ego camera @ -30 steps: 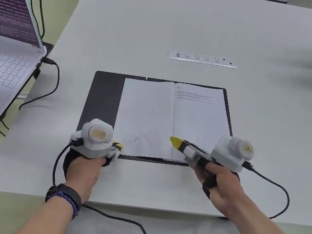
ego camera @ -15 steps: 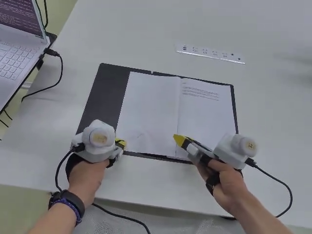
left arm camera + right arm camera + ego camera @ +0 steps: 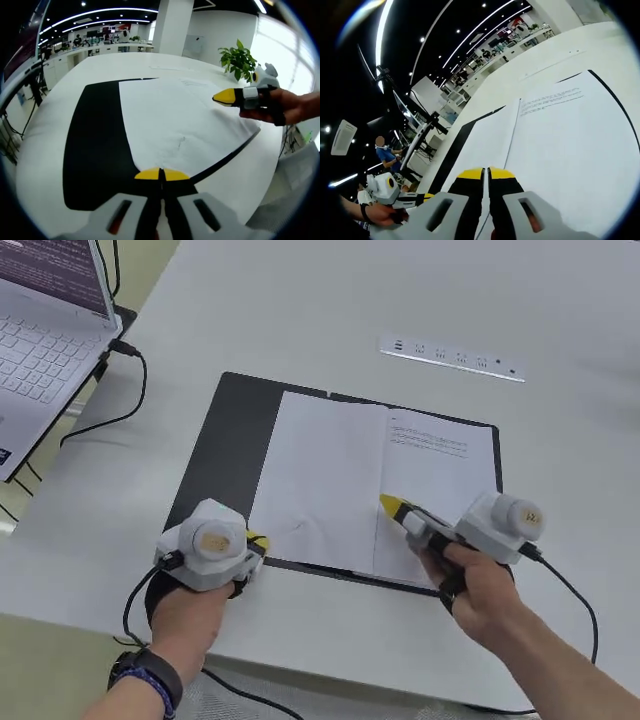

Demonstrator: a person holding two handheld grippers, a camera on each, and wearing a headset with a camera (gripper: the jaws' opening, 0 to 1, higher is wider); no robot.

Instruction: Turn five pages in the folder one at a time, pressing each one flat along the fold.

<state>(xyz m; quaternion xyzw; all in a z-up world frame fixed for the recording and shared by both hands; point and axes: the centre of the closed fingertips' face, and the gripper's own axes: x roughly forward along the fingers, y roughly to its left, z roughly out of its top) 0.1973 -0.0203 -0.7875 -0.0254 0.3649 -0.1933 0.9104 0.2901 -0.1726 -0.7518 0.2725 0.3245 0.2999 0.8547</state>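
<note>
**Risk check: right tip near the fold, both jaws closed**

- Setup: flat black folder (image 3: pixel 215 455) lies open on the white table (image 3: pixel 300 300), near the front edge. A blank white sheet (image 3: pixel 320 475) lies on the left, a white sheet with a few printed lines at its top (image 3: pixel 445 475) on the right, and the fold (image 3: pixel 381 480) runs between them.
- Left gripper (image 3: pixel 161 174): yellow tips pressed together with nothing between them, resting at the folder's near-left edge where the blank sheet meets the black cover.
- Right gripper (image 3: pixel 486 174): jaws drawn in to a hairline gap and holding nothing. It is low over the printed sheet, just right of the fold; I cannot tell whether it touches the paper.

Judgement on what could go wrong:
1. Closed jaws cannot pinch a sheet. If the next page is lifted by scraping with the tip, the paper may buckle or crease instead of rising cleanly.
2. The sheet edges sit flush, so a pinch at the right edge could take two pages and spoil the count.
3. A pressing stroke along the fold pushes sideways on a light folder lying on a smooth table. If the left gripper does not pin the cover, the folder may slide or rotate.
4. A hard, narrow tip dragged fast could wrinkle the sheet. A faint mark (image 3: pixel 297 530) is visible near the blank sheet's near edge.
</note>
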